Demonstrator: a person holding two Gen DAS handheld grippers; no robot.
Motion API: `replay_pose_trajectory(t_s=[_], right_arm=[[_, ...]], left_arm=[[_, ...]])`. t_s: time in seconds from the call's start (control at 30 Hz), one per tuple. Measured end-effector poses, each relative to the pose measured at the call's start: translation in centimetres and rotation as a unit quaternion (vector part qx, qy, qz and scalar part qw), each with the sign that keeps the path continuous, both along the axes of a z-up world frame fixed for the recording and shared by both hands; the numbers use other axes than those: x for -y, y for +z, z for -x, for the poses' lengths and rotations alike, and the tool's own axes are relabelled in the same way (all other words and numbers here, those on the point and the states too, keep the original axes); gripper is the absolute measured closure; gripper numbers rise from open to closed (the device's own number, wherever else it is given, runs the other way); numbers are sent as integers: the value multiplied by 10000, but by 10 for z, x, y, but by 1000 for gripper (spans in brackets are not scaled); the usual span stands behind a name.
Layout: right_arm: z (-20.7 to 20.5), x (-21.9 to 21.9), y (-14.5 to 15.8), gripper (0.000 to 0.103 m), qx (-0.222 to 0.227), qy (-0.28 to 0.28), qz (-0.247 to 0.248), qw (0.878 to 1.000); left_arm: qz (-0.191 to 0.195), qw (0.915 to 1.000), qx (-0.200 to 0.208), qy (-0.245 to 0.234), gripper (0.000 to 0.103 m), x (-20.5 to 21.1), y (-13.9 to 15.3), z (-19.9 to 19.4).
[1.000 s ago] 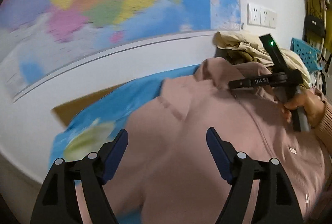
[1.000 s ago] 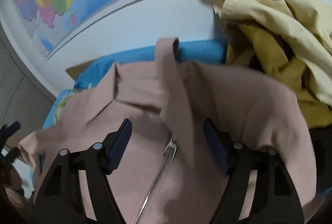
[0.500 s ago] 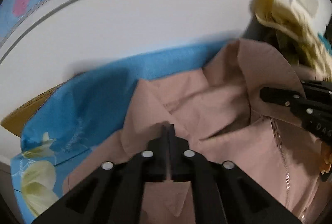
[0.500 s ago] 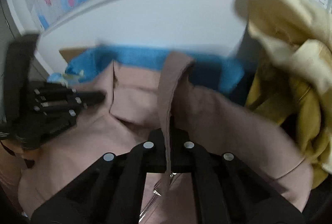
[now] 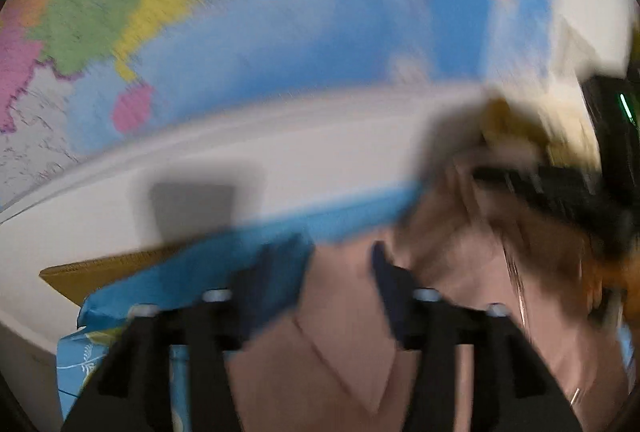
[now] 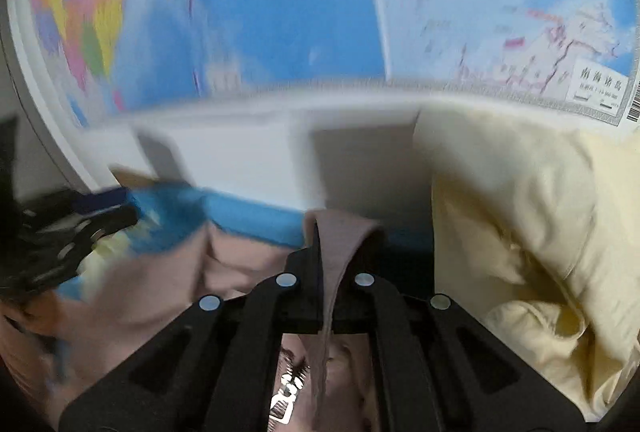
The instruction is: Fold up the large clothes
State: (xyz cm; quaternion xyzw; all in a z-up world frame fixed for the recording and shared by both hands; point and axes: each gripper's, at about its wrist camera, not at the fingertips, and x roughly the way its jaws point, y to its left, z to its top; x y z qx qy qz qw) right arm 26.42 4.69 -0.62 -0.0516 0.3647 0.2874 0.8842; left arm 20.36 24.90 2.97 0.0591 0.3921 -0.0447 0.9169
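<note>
- My right claw (image 6: 322, 296) is clamping together on a raised edge of the pink jacket (image 6: 168, 272); the fabric strip is running up between the fingers, and the zipper (image 6: 286, 398) is hanging just below them.
- My left claw (image 5: 340, 272) is standing apart, blue pads on either side of the pink cloth, gripping nothing. The view is badly blurred, so I can't tell whether the pads are touching the fabric.
- The jacket is lying under and ahead of both claws on a blue floral sheet (image 5: 192, 276), which is showing to the left of the left claw.
- A heap of cream and yellow clothes (image 6: 520, 232) is sitting just right of the right claw, probably waiting its turn.
- A wall map (image 5: 240, 31) is filling the background beyond both claws.
- My read: I'm pinching the edge with the right to lift or straighten the front, leaving the left free to take another hold. Folding looks barely started.
</note>
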Motion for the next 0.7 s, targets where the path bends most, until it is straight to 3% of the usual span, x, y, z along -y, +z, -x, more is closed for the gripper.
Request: replay_pose_trajectory(t_s=[0.13, 0.27, 0.47, 0.6, 0.63, 0.7], right_arm=[[13, -1, 2, 78, -166, 3, 60, 9998], [53, 17, 18, 35, 211, -184, 133, 9995], [71, 24, 9, 38, 19, 86, 120, 9999], [66, 29, -21, 44, -523, 127, 171, 9984], [70, 32, -28, 44, -717, 249, 117, 9971], [79, 35, -35, 40, -866, 361, 175, 9954]], left_arm=[[-750, 9960, -297, -374, 36, 17, -36, 31], [-1299, 9902, -313, -417, 31, 15, -55, 47], [-950, 9954, -102, 14, 23, -13, -44, 33], [-606, 9965, -571, 41, 22, -28, -53, 2], [-670, 9956, -652, 31, 22, -29, -58, -1], [-841, 9937, -724, 136, 32, -31, -67, -5]])
